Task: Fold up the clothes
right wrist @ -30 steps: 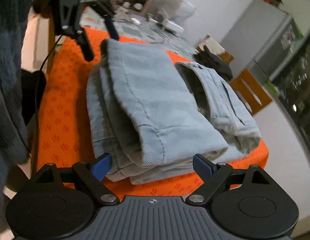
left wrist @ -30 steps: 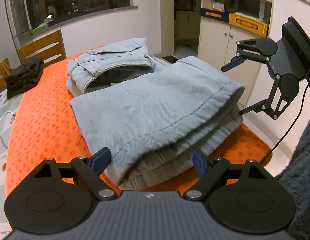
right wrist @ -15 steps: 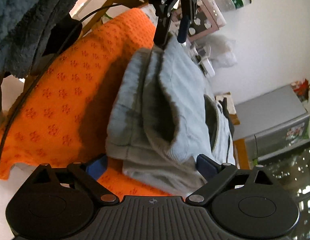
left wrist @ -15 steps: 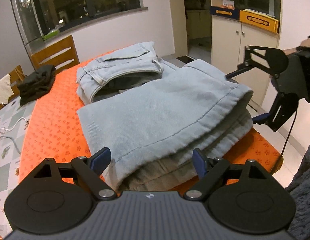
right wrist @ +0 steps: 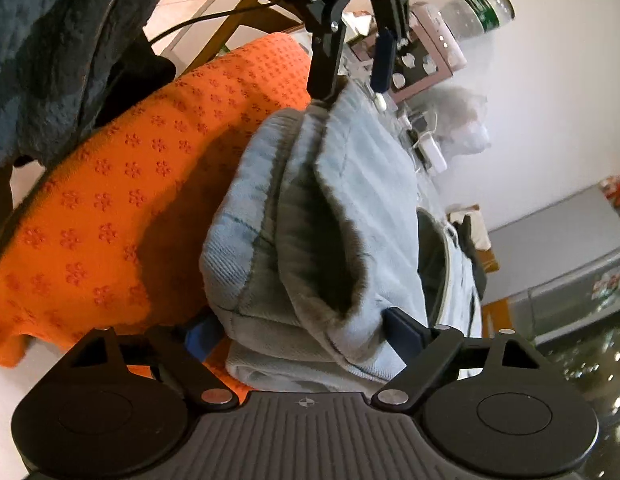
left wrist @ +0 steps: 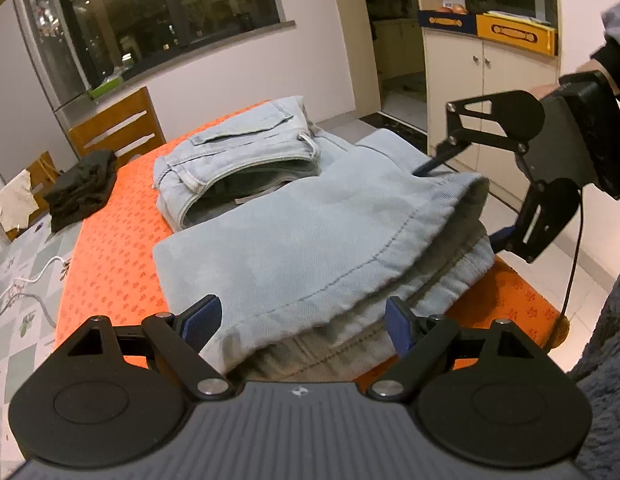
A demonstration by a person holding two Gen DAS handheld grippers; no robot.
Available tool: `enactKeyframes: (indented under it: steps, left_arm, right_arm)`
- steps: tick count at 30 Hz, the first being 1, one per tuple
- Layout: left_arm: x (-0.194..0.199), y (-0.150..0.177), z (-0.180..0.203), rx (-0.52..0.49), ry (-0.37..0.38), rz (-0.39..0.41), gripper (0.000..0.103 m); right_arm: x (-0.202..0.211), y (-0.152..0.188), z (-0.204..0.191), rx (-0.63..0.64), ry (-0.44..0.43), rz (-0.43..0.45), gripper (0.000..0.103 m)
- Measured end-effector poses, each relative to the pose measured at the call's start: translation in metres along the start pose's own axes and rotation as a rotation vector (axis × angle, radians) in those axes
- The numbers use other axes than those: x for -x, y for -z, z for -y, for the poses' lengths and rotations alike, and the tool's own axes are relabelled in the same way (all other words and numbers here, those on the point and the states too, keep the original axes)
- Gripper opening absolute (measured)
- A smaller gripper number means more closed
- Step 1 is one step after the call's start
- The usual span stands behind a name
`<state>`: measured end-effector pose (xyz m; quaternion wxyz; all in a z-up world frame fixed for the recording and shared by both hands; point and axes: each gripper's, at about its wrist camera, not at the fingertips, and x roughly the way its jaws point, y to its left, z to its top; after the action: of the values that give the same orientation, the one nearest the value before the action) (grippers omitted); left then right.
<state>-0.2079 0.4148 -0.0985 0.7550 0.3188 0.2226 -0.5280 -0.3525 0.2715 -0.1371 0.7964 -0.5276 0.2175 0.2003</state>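
Note:
Light blue jeans (left wrist: pixel 310 224) lie folded on the orange tablecloth (left wrist: pixel 109 248), legs doubled over toward me, waistband at the far end. My left gripper (left wrist: pixel 301 320) is open, its fingers either side of the near folded edge. My right gripper (right wrist: pixel 305 328) is open and straddles the right-hand end of the folded legs (right wrist: pixel 305 248), one finger above and one below the stack. It also shows in the left wrist view (left wrist: pixel 462 204) at the jeans' right edge. The left gripper shows in the right wrist view (right wrist: pixel 354 72) at the far end.
A dark folded garment (left wrist: pixel 79 188) lies at the far left of the table. A wooden chair (left wrist: pixel 117 128) stands behind it. A cupboard (left wrist: pixel 490 60) is at the right. A white cable (left wrist: pixel 25 284) lies at the left. Bottle and clutter (right wrist: pixel 450 40) sit beyond the jeans.
My right gripper has turned on its side and moved in onto the right end of the folded legs. My left gripper has risen slightly and stayed at the near edge.

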Motion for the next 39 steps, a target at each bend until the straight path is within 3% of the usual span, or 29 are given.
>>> enactKeyframes:
  steps: [2, 5, 10, 15, 18, 21, 23, 25, 28, 32, 39]
  left_arm:
    - [-0.004, 0.001, 0.005, -0.023, 0.006, 0.0, 0.091]
    - [-0.01, 0.001, 0.013, -0.061, 0.016, 0.01, 0.095]
    - [-0.021, 0.002, 0.025, -0.107, -0.013, 0.066, 0.102]
    - [-0.047, 0.006, 0.03, -0.165, -0.197, 0.116, 0.103]
    - [-0.064, 0.007, 0.02, -0.143, -0.245, 0.111, 0.103]
    - [-0.081, 0.007, 0.006, -0.125, -0.242, 0.084, 0.103]
    - [-0.084, 0.005, 0.001, -0.134, -0.21, 0.087, 0.096]
    - [-0.085, 0.0, 0.001, -0.151, -0.184, 0.083, 0.076]
    - [-0.086, -0.008, 0.003, -0.188, -0.156, 0.058, 0.061]
    - [-0.084, -0.02, -0.007, -0.125, -0.159, 0.041, 0.055]
    - [-0.087, -0.025, -0.011, -0.148, -0.146, 0.027, 0.05]
  right_arm:
    - [0.0, -0.001, 0.007, -0.01, -0.017, -0.003, 0.058]
    - [0.005, -0.007, 0.037, -0.123, -0.014, -0.016, 0.048]
    - [0.009, -0.015, 0.102, -0.329, 0.003, -0.045, 0.045]
    - [0.006, -0.014, 0.137, -0.424, -0.01, -0.068, 0.045]
    - [0.005, -0.012, 0.145, -0.456, -0.022, -0.087, 0.045]
    - [0.009, -0.009, 0.14, -0.47, -0.03, -0.101, 0.045]
    - [0.009, -0.008, 0.138, -0.491, -0.029, -0.112, 0.047]
    - [0.006, -0.006, 0.136, -0.524, -0.027, -0.121, 0.049]
    - [0.001, -0.003, 0.133, -0.544, -0.024, -0.145, 0.056]
    - [-0.002, -0.001, 0.124, -0.54, 0.008, -0.141, 0.077]
    - [-0.009, -0.002, 0.106, -0.512, -0.011, -0.138, 0.082]
